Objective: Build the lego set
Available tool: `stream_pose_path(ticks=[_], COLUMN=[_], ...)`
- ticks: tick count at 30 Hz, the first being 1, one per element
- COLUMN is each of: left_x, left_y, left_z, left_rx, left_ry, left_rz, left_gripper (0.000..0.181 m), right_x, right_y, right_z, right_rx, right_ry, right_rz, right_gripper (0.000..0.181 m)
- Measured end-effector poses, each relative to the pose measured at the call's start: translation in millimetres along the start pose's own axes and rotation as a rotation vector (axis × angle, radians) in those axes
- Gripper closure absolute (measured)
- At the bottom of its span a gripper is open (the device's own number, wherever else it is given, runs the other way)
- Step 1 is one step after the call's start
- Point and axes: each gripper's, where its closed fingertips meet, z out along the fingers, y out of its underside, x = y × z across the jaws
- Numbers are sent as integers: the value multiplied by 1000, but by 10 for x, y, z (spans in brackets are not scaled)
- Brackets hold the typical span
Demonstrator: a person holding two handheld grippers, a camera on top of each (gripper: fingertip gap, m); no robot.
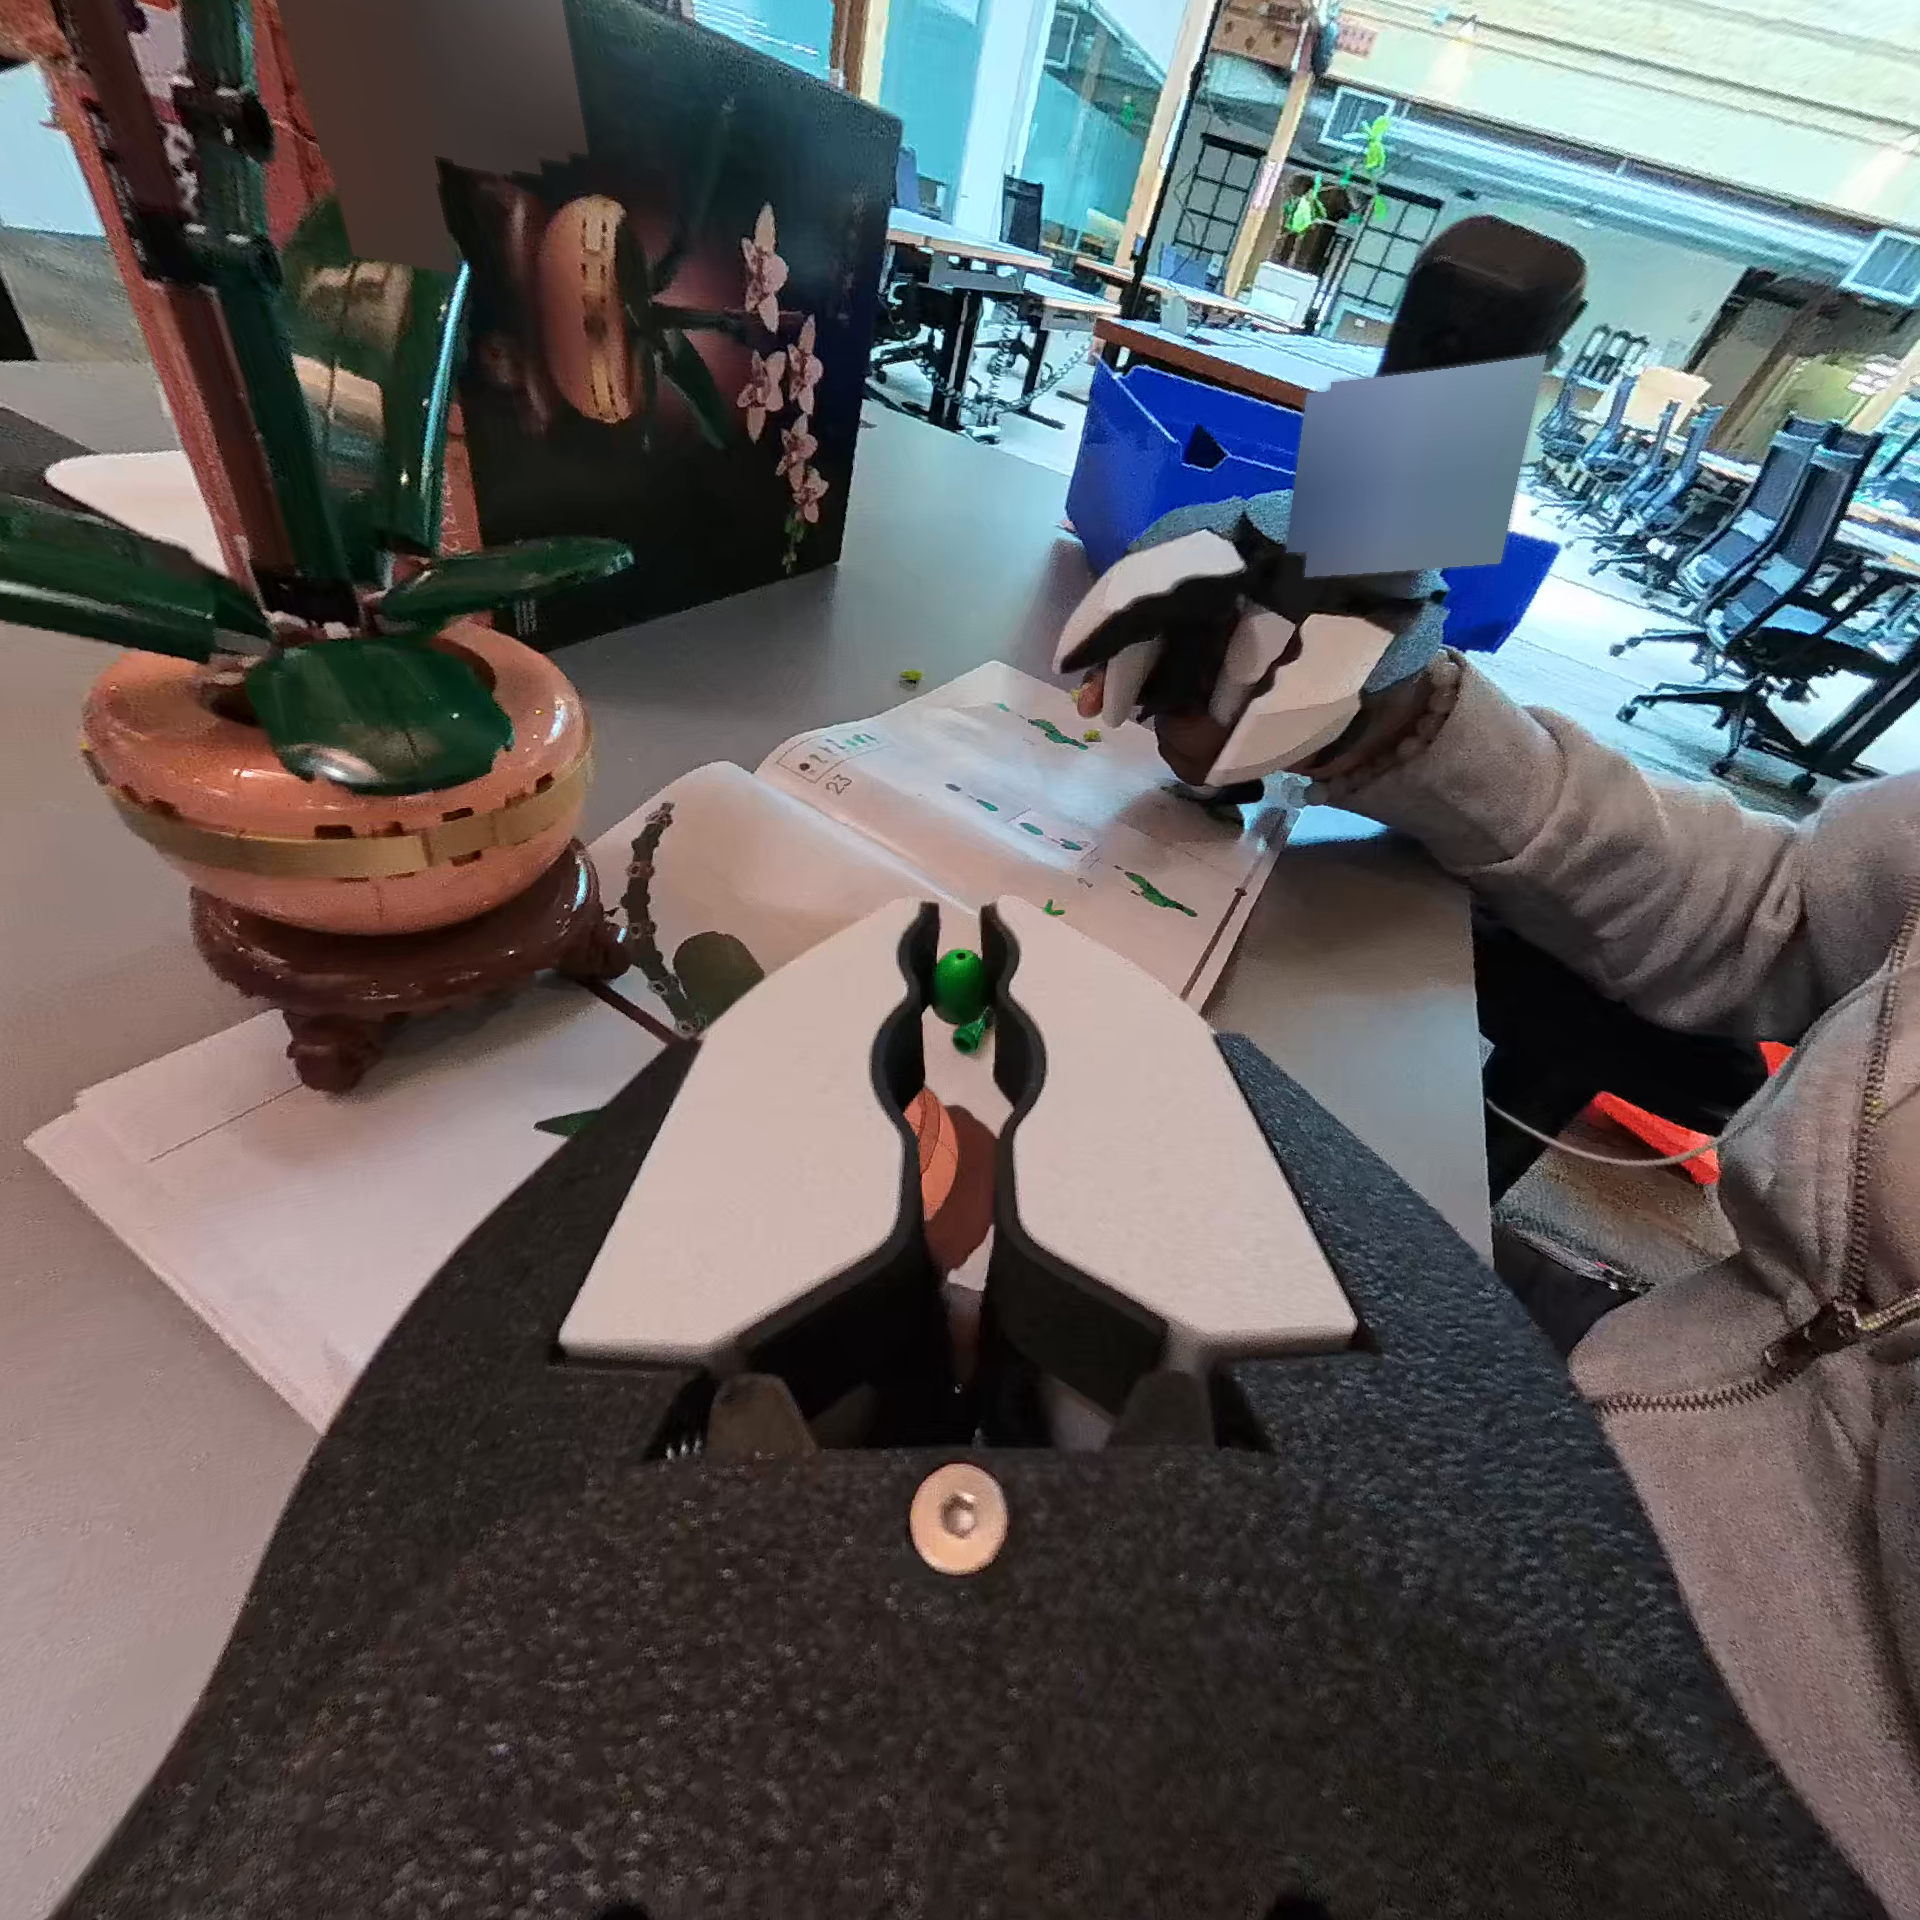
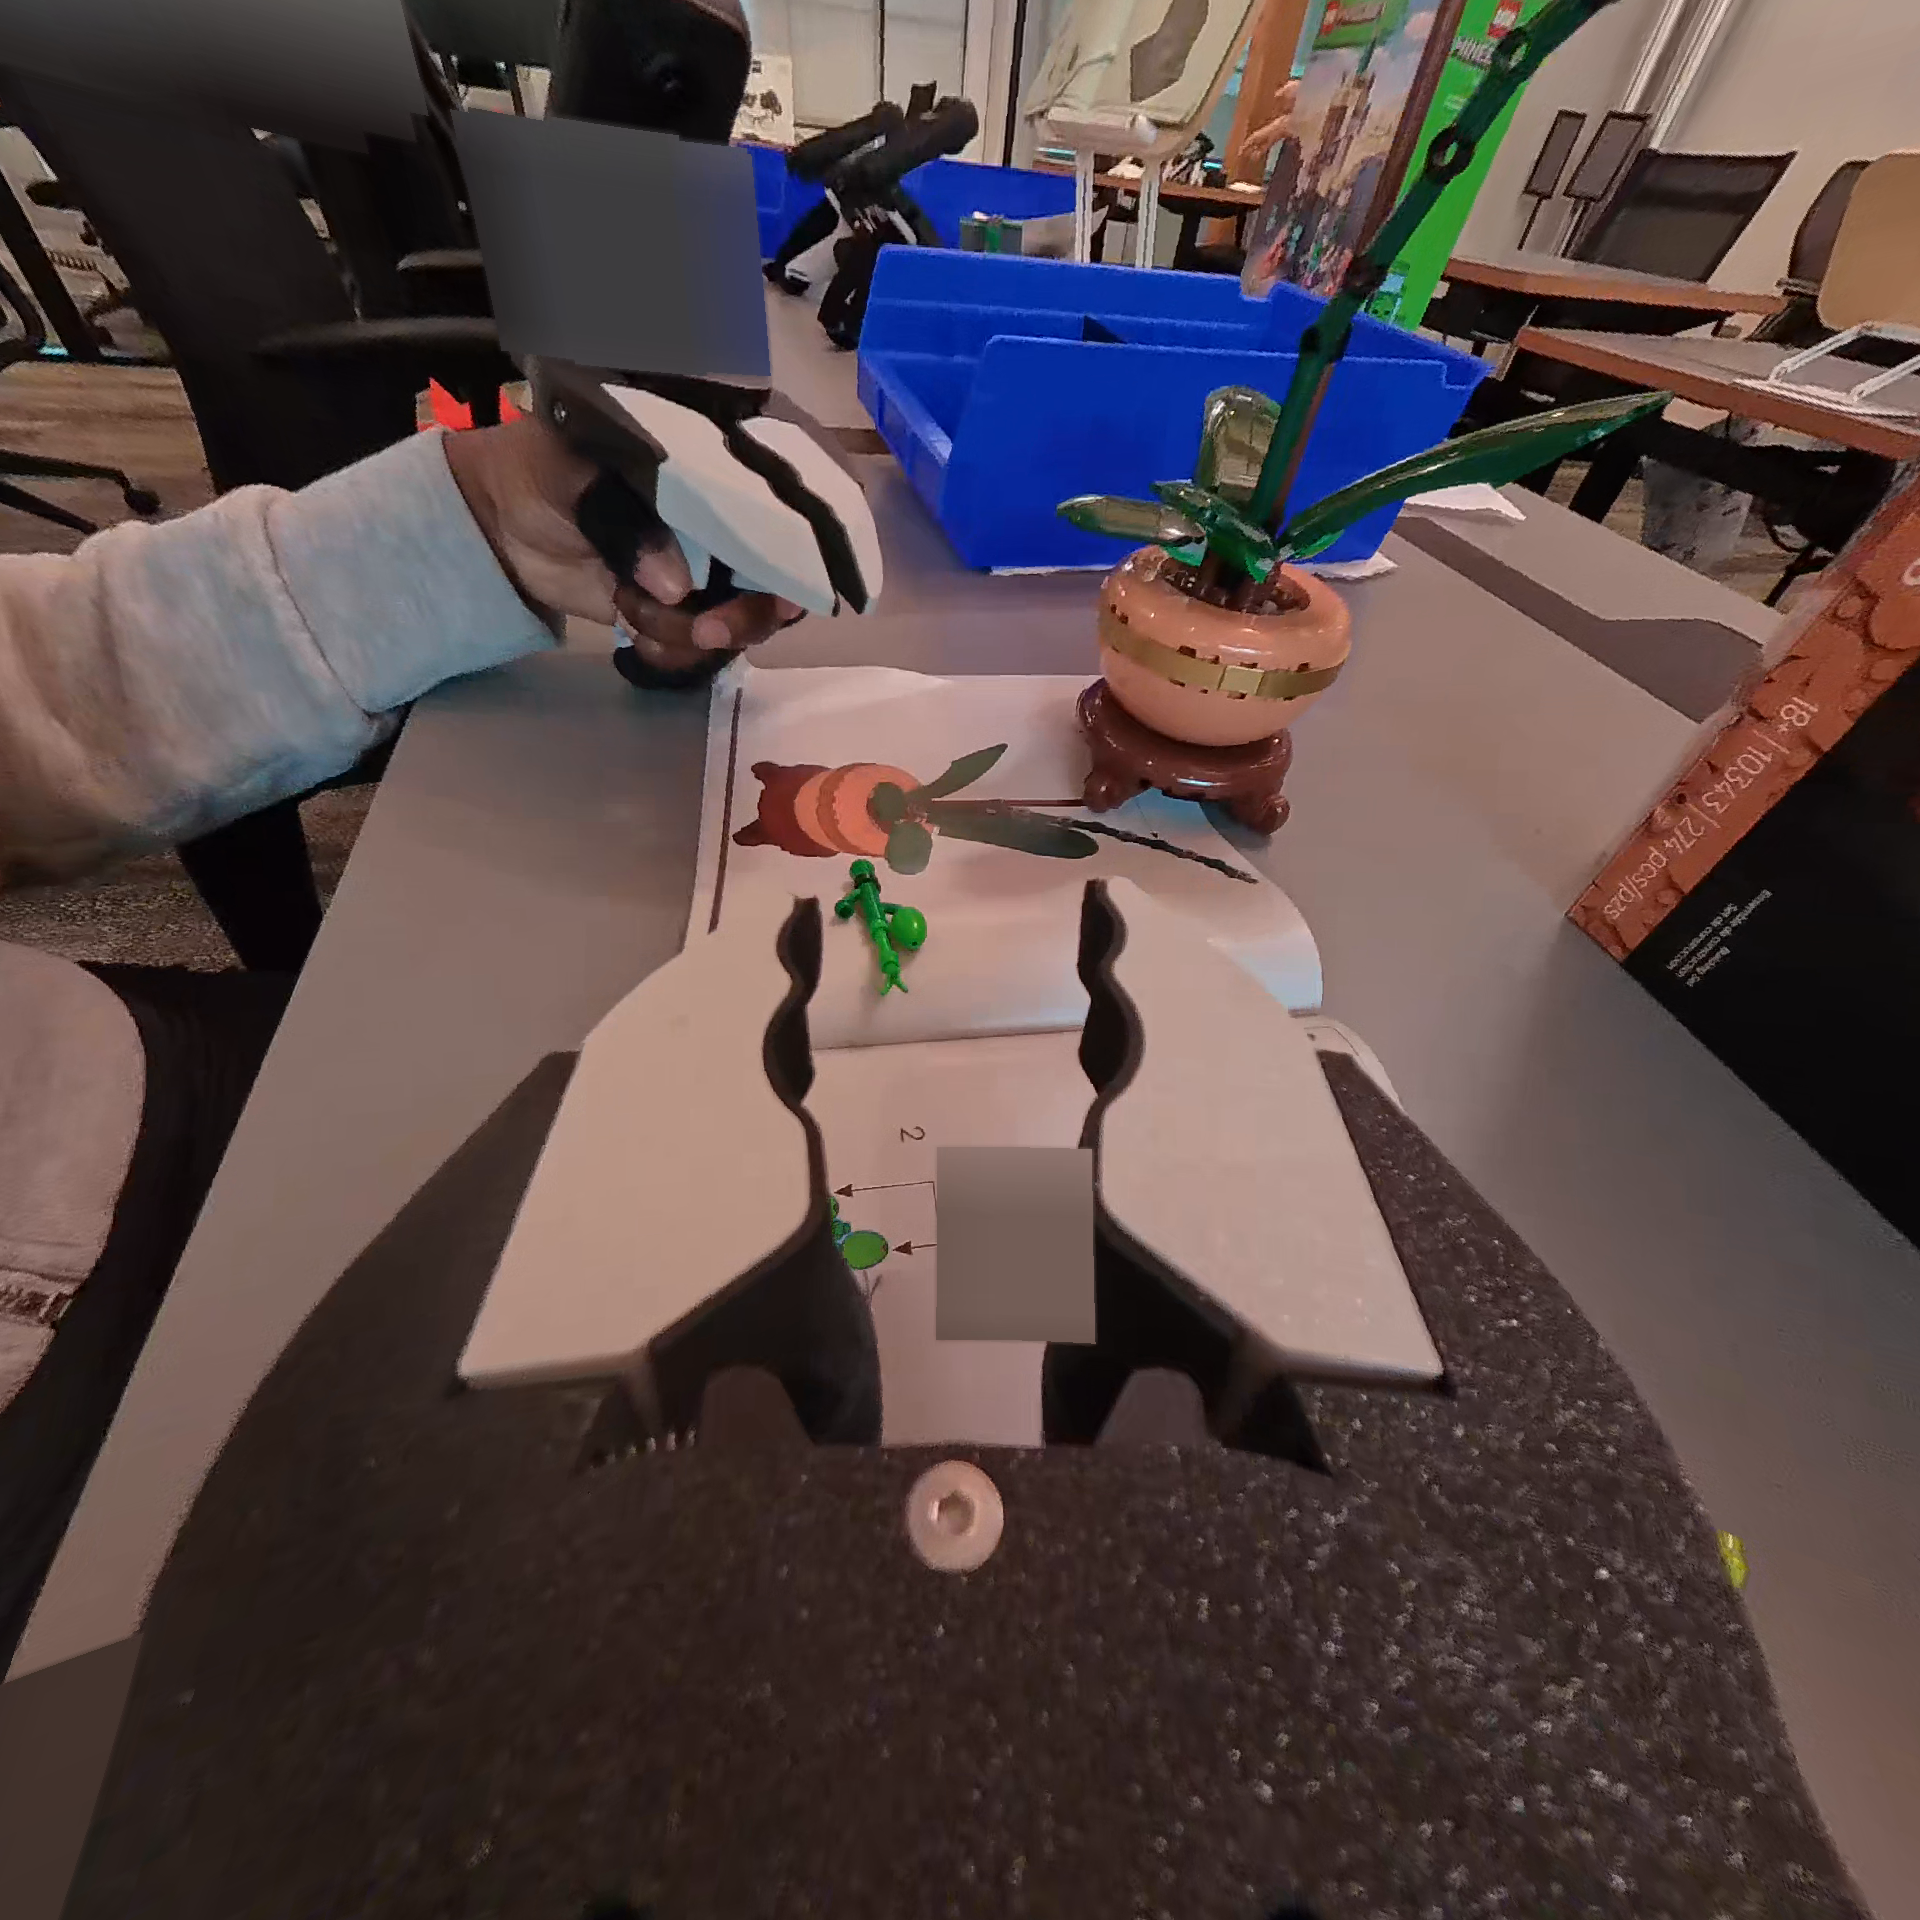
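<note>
A small green stem piece with a round bud lies on the open instruction booklet. My right gripper is open and empty, low over the booklet, with the green piece just ahead between its fingertips. My left gripper is shut and empty above the booklet; the green piece shows through the narrow gap between its fingers. The left gripper also shows in the right wrist view, and the right gripper in the left wrist view. The built orchid pot with green leaves stands on the booklet's far corner.
The dark set box stands behind the pot; its side shows at the right. A blue bin stands at the table's far edge. Tiny green bits lie near the booklet. A person's grey sleeve reaches across the table. The gap from one gripper's tips to the other's is roughly 12 cm.
</note>
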Motion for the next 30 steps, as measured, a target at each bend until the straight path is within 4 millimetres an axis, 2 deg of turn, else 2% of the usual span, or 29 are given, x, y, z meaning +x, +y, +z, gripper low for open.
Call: stream_pose_path(ticks=[9,11,14,17,20,22,26,30], left_x=[110,107,105,88,-91,-150,-73,-1], left_y=[29,25,-11,-74,-118,-115,217,520], left_z=[161,235,378,480,375,236,15,-40], left_rx=[-52,-83,-137,-147,-153,-186,-421,-546], left_ry=[43,13,-69,-77,-129,-138,-55,-7], left_rz=[93,161,318,271,223,227,232,316], left_gripper=[174,173,177,181,176,170,168,169], right_x=[-35,-98,-156,-210,-175,-314,-614,-653], right_y=[29,-64,-208,-185,-15,92,278,360], right_z=[59,87,150,131,67,85,269,469], right_rx=[-27,19,62,0,-117,-191,-330,-494], right_ry=[-30,-60,-83,-103,-32,-68,-120,-59], right_rz=[-15,25,184,170,93,71,28,-35], right_gripper=[142,151,158,157,157,158,162,162])
